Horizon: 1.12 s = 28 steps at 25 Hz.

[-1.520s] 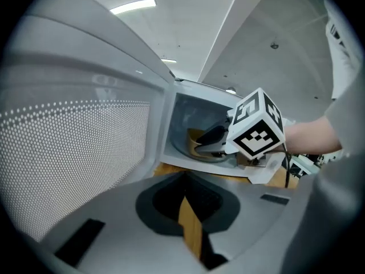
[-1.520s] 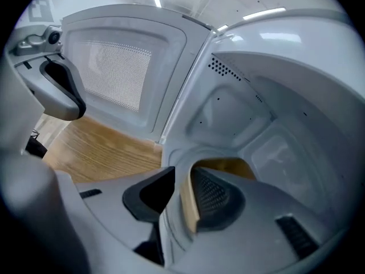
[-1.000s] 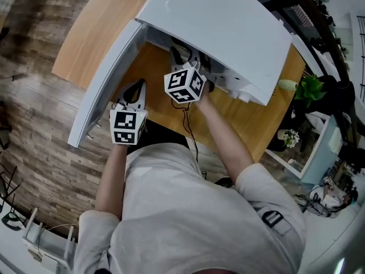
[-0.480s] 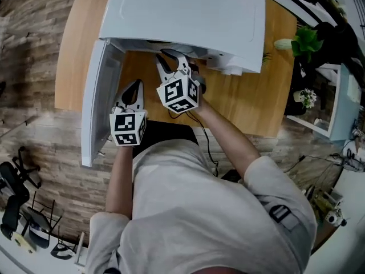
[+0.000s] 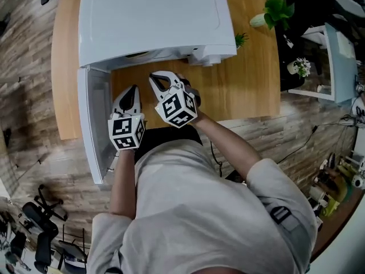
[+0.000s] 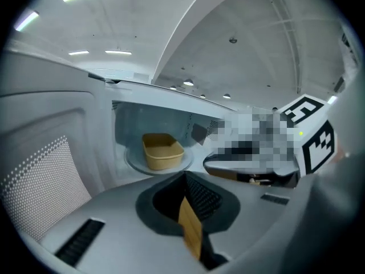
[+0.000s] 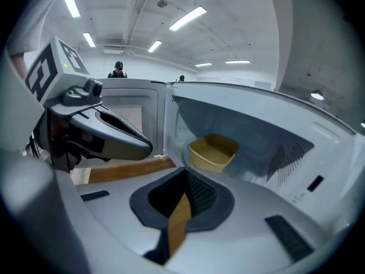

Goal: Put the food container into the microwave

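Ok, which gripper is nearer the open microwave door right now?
Left. The left gripper sits just beside the door, by its inner face; the right gripper is farther over, in front of the microwave opening.

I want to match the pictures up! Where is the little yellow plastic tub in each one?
Head view: not seen; the white microwave roof hides it.
Left gripper view: yellow plastic tub, left of centre.
Right gripper view: the tub, just right of centre.
Shared landmark: the open microwave door.
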{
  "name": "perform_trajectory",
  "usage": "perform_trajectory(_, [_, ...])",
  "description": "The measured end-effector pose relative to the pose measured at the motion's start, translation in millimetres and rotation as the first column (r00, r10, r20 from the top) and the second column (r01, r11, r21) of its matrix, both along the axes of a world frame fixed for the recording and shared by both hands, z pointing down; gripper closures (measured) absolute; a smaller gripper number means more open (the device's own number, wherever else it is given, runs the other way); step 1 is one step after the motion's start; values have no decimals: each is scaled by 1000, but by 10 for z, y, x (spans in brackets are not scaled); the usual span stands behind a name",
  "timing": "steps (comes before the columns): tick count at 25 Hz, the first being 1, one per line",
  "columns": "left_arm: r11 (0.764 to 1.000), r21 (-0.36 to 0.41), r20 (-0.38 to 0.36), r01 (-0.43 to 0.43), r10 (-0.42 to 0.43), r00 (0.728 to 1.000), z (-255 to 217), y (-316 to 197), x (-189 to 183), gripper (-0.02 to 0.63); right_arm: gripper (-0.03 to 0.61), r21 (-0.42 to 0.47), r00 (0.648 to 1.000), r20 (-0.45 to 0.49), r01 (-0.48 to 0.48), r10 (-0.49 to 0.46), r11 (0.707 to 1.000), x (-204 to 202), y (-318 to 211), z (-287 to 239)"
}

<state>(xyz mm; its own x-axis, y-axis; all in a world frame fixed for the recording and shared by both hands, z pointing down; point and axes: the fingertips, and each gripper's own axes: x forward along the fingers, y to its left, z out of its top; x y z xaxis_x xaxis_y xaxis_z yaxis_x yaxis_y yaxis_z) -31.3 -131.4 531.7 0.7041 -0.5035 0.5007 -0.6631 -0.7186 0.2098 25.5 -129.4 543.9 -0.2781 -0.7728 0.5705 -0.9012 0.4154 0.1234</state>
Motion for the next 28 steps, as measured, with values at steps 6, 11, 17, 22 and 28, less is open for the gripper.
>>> perform_trajectory(6, [996, 6, -30, -94, 94, 995, -74, 39, 256, 601, 575, -9, 985, 47, -167, 167, 986, 264, 231, -11])
perform_trajectory(11, [985, 16, -45, -173, 174, 984, -148, 121, 400, 601, 575, 7, 957, 62, -285, 284, 959, 469, 399, -88])
perform_trajectory(17, [969, 37, -67, -243, 245, 967, -315, 207, 452, 601, 575, 59, 925, 76, -376, 371, 925, 529, 575, -303])
perform_trajectory(22, [956, 101, -116, -274, 285, 952, -636, 226, 511, 601, 575, 135, 912, 80, -410, 402, 902, 593, 639, -644])
perform_trajectory(28, [942, 172, -141, -288, 313, 939, -940, 193, 601, 601, 575, 241, 891, 110, -454, 441, 858, 790, 599, -1131])
